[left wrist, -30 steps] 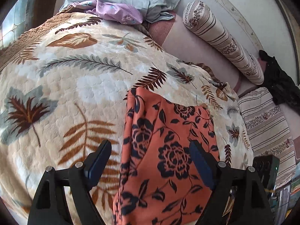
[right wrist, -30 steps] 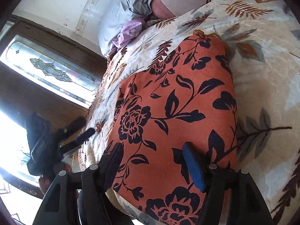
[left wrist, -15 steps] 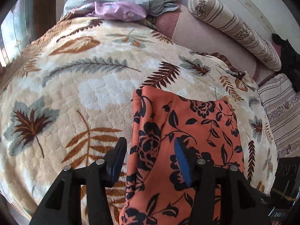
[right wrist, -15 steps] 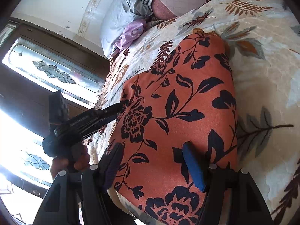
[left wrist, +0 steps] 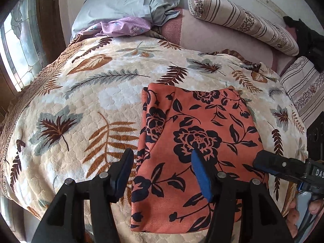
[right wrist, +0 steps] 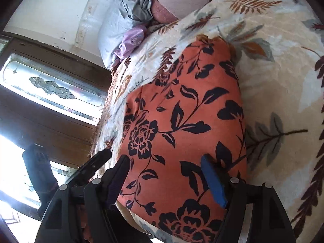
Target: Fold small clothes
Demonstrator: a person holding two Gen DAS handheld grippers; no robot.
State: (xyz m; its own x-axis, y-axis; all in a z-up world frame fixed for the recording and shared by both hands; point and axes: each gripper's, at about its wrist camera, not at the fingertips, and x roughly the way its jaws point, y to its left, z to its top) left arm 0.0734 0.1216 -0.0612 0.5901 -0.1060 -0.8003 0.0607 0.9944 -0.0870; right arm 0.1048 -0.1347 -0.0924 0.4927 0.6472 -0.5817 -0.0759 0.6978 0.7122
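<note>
**Left wrist view: fold edge at risk**

Left gripper (left wrist: 162, 168) fingers straddled the orange floral garment's (left wrist: 198, 129) layered left edge, unclenched. Right gripper (right wrist: 166, 174) jaws were opening over its near end, nothing gripped. Garment lay folded on the bed blanket (left wrist: 81, 101); pinching one layer could undo it.

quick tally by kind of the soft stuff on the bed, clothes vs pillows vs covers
Clothes: 2, the orange floral garment and the purple garment
Pillows: 3, the grey-blue pillow, the striped bolster and the striped pillow
Covers: 1, the leaf-print blanket
Total: 6
</note>
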